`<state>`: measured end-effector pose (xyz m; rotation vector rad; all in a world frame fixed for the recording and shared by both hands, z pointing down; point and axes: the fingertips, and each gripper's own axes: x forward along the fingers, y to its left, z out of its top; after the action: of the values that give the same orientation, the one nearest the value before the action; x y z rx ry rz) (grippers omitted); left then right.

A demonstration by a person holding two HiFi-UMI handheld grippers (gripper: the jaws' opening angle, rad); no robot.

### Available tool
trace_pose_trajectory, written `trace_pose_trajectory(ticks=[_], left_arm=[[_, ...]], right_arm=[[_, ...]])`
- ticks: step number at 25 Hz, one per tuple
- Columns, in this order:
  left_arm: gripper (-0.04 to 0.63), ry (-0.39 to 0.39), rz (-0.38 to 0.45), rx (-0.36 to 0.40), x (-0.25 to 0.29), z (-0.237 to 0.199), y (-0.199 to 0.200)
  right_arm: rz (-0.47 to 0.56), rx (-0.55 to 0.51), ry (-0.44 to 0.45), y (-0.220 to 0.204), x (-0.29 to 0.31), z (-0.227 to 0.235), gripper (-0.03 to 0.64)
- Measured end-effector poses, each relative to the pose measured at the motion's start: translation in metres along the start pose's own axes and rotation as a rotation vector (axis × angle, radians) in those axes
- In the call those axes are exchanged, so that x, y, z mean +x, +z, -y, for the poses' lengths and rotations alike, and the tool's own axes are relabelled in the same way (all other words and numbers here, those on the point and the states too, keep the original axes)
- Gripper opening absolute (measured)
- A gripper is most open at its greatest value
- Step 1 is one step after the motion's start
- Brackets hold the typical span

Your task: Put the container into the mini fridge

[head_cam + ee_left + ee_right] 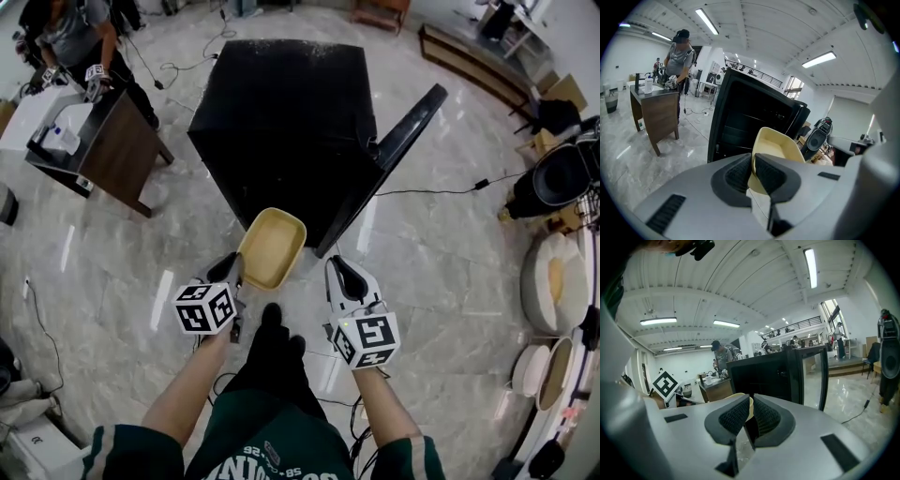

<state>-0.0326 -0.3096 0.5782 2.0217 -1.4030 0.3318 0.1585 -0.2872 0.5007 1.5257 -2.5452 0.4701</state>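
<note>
A cream rectangular container (pixel 272 248) hangs in front of the black mini fridge (pixel 281 122), whose door (pixel 394 155) stands open to the right. My left gripper (pixel 234 265) is shut on the container's left rim. In the left gripper view the rim sits pinched between the pads (pixel 753 161), with the container (pixel 776 145) rising toward the dark fridge opening (pixel 750 112). My right gripper (pixel 336 265) is shut and holds nothing, just right of the container. In the right gripper view it (pixel 751 404) faces the fridge (pixel 764 376) and glass door (pixel 813 376).
A wooden desk (pixel 112 141) stands at the far left with a person (pixel 80 37) working at it. Cables (pixel 441 187) run across the marble floor to the fridge's right. A black round appliance (pixel 558 178) and pale tubs sit at the right edge. My own leg (pixel 272 347) is below the grippers.
</note>
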Motion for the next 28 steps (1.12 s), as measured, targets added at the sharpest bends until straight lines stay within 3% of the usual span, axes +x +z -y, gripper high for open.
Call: trace_pose_trajectory(ticks=[8,28], left_arm=[[0.029,0.047,0.042,-0.03,0.044,-0.023,0.017],[0.029,0.143,0.083,-0.123,0.142,-0.07,0.014]], right_arm=[[-0.005,-0.026,0.0,0.007,0.018,0.001,0.035],[-0.051,-0.029,-0.004,-0.026,0.03,-0.004,0.035]])
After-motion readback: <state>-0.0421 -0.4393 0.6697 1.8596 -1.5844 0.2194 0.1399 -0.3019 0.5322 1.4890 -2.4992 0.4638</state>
